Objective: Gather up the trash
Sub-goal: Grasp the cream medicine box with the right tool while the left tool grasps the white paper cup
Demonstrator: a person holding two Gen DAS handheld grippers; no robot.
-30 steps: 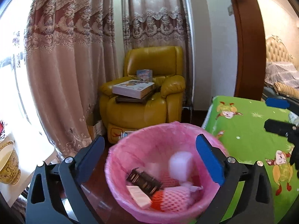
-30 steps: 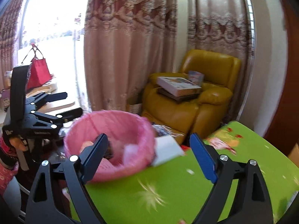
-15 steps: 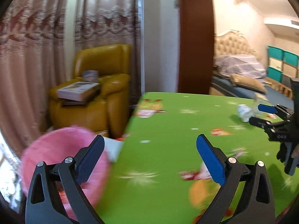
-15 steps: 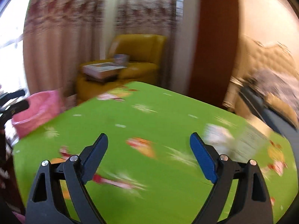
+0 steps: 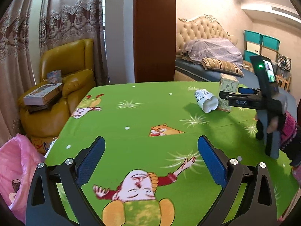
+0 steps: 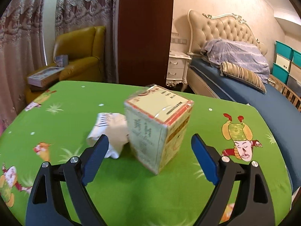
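Observation:
A cream and green carton (image 6: 158, 128) stands upright on the green cartoon tablecloth (image 6: 56, 124), with a crushed white paper cup (image 6: 111, 130) lying against its left side. My right gripper (image 6: 150, 139) is open, low over the cloth. The carton sits just ahead of its blue pads (image 6: 204, 160) and touches neither. The left wrist view shows the same carton (image 5: 228, 84) and cup (image 5: 206, 100) at the far right of the table, with the right gripper (image 5: 230, 93) reaching in beside them. My left gripper (image 5: 150, 141) is open and empty over the near cloth. The pink-lined bin (image 5: 17, 165) is at lower left.
A yellow armchair (image 5: 62, 86) with books stands beyond the table's left edge, by the curtains. A brown door frame (image 5: 154, 33) rises behind the table. A bed (image 6: 235, 69) and white nightstand (image 6: 177, 66) lie to the right. A hand in a patterned sleeve (image 5: 287, 130) holds the right gripper.
Both grippers swung right, away from the pink bin and over the green table. The right one has come up close to the carton and cup. Both stayed open.

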